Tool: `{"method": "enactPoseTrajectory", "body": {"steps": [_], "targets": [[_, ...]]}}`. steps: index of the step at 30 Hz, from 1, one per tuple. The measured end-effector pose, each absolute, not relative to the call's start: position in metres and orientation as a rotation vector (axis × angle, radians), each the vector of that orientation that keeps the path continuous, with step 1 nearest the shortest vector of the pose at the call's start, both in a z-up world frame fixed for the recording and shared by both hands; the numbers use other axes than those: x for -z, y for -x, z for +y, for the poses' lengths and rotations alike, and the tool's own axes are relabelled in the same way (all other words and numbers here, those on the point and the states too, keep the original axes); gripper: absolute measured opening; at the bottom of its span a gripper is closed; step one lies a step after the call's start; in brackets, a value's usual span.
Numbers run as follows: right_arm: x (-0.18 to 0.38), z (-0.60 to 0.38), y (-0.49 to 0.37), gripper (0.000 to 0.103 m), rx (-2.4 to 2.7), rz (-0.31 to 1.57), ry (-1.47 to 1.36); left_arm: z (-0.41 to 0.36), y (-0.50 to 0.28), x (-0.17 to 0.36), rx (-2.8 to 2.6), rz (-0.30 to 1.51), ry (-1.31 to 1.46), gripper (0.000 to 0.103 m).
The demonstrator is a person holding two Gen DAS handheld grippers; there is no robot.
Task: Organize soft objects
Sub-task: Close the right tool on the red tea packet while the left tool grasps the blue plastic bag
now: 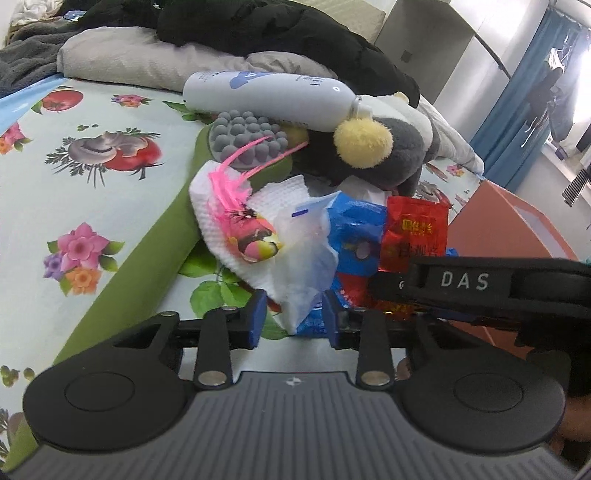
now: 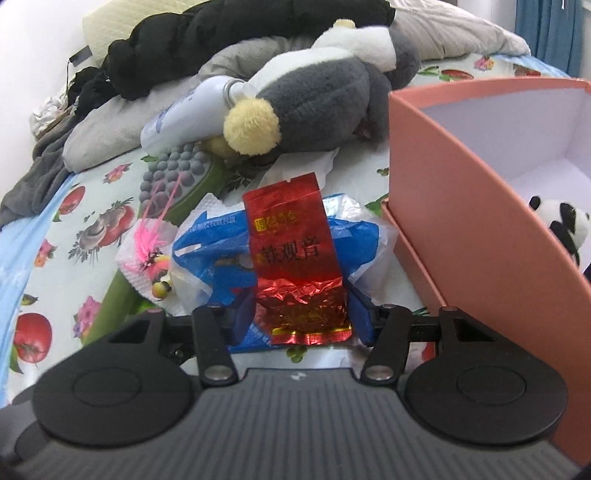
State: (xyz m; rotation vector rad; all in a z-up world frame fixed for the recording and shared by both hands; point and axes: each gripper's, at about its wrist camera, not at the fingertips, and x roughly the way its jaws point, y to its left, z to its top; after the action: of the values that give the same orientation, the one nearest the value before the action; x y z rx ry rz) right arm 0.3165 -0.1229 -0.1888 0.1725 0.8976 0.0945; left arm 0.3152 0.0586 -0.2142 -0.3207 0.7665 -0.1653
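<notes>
My left gripper hangs low over the flowered bedsheet. The limp corner of a clear plastic bag and white tissue lies between its blue pads, with a gap showing on the left side, so it is open. My right gripper has a red foil tea packet standing upright between its pads, and both packet edges meet the pads. Beyond lie a blue-and-clear plastic bag, a pink feather toy and a grey-and-white plush with a yellow pompom.
A salmon-pink open box stands at the right, with a small panda plush inside. A white bottle and a grey nubbed brush rest against the plush. A grey pillow and black clothing lie behind.
</notes>
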Motion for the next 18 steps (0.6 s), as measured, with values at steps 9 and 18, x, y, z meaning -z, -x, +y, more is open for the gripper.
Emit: {"method": "enactPoseTrajectory", "body": {"steps": [9, 18], "targets": [[0.171, -0.133, -0.297, 0.057, -0.145, 0.896, -0.197, 0.048, -0.304, 0.204, 0.109, 0.742, 0.281, 0.003], [0.144, -0.129, -0.247, 0.057, -0.21, 0.848, -0.163, 0.051, -0.255, 0.187, 0.046, 0.736, 0.32, 0.003]]}}
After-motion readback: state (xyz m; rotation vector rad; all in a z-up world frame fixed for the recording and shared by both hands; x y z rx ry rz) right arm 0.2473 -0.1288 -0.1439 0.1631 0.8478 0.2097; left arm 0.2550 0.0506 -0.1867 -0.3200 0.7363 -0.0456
